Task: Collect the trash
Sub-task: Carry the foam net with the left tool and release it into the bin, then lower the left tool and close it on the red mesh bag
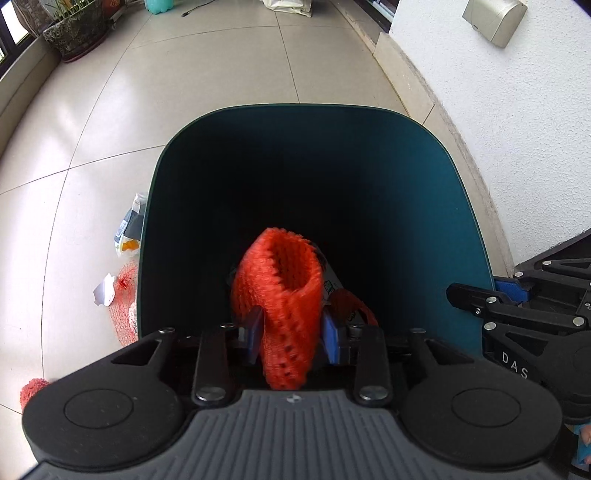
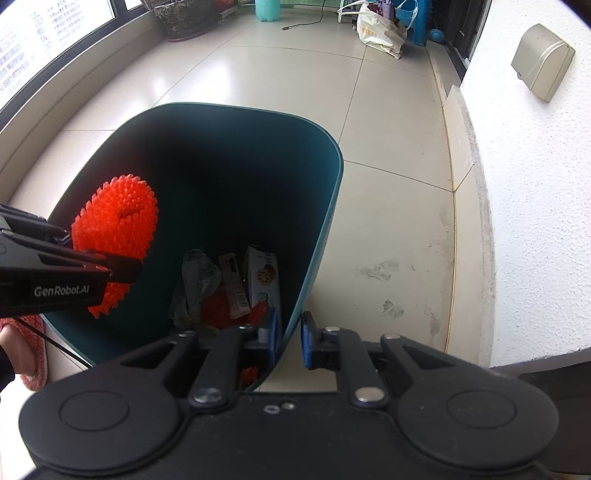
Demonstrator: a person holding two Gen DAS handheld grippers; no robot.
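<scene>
Left hand-held gripper: black linkage, blue pads, silver rivets, ribbed grey housing. Right hand-held gripper: identical; white "GenRobot.AI" marking.

The mouth of the bin is left largely unobstructed; its left part is occupied by the foam net. Passage rightward is blocked by the wall.

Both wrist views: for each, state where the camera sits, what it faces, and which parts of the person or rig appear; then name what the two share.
Left wrist: on the left gripper, looking down into the teal bin; orange foam net between its fingers, right gripper alongside.
Right wrist: on the right gripper, clamping the bin rim; the left gripper's finger and a slippered foot show.
Shared: bin, net, plant pot.
</scene>
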